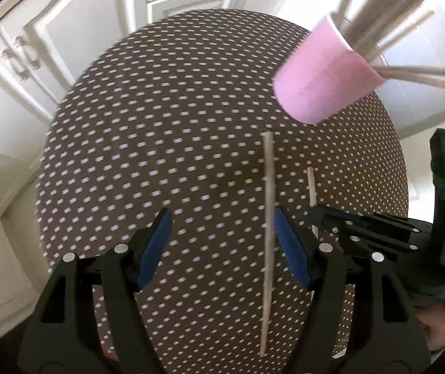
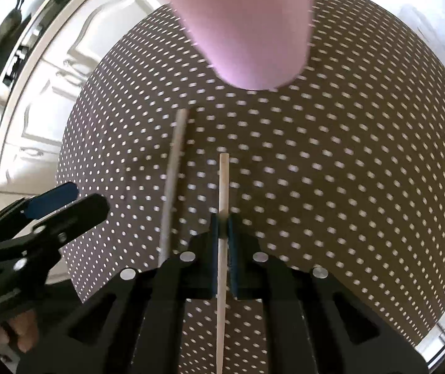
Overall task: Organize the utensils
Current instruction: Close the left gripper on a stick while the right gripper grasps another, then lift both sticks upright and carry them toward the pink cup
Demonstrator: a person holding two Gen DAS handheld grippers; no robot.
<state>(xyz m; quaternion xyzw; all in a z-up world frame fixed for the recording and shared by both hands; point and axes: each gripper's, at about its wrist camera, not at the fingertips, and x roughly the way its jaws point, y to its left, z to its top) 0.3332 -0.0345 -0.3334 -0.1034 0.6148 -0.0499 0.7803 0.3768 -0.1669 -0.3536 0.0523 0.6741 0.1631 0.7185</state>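
A pink cup (image 1: 325, 74) stands on the brown dotted tablecloth (image 1: 160, 124) with several wooden sticks (image 1: 387, 28) in it; it also shows in the right wrist view (image 2: 247, 25). A wooden chopstick (image 1: 268, 237) lies on the cloth between the fingers of my left gripper (image 1: 222, 230), close to the right finger; the gripper is open. My right gripper (image 2: 222, 227) is shut on a second chopstick (image 2: 223, 187) that points toward the cup. The lying chopstick (image 2: 172, 171) is left of it. The right gripper (image 1: 316, 215) shows beside my left one.
White cabinet doors (image 1: 50, 46) with metal handles stand beyond the round table's far-left edge. A dark kettle (image 2: 1, 40) sits on a counter at the far left. The left gripper (image 2: 66, 199) is close to the right one.
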